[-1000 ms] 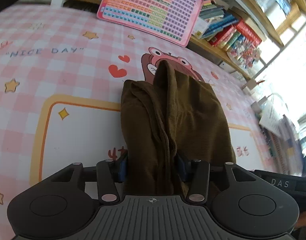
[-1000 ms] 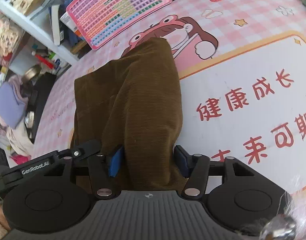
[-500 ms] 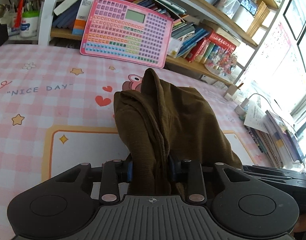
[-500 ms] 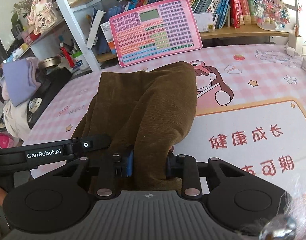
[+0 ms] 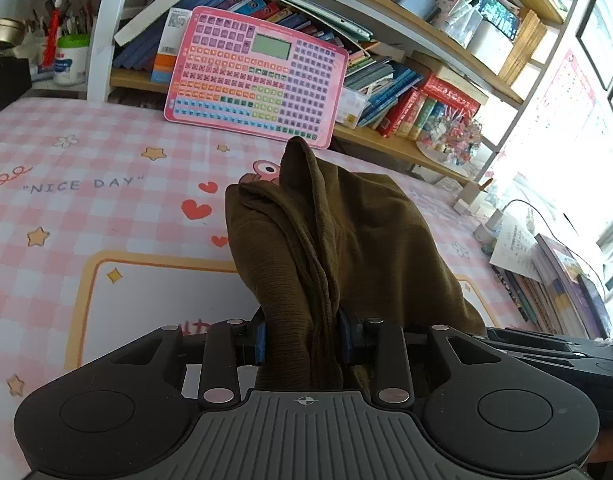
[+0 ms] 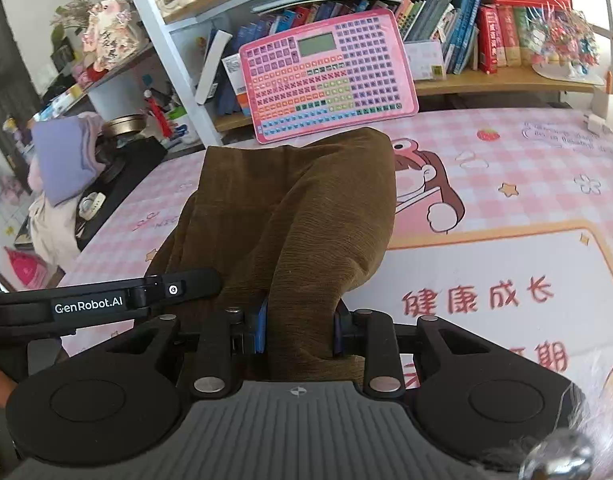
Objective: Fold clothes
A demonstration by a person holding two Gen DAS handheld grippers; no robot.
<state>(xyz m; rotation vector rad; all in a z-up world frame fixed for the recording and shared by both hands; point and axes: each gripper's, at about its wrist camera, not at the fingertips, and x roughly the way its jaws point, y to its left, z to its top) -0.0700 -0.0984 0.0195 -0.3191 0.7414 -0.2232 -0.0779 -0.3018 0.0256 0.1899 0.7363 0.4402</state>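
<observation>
Both grippers have closed in on the brown garment (image 5: 346,240): the left gripper (image 5: 302,340) and right gripper (image 6: 298,330) stood wider a second ago and now pinch bunched cloth between their fingers. Both have tilted up, so the shelves beyond the fingertips show.

L gripper (image 5: 302,340): black body, blue pads, silver screws | R gripper (image 6: 298,332): same, ribbed grey base | "GenRobot.AI" in white on L's side
</observation>
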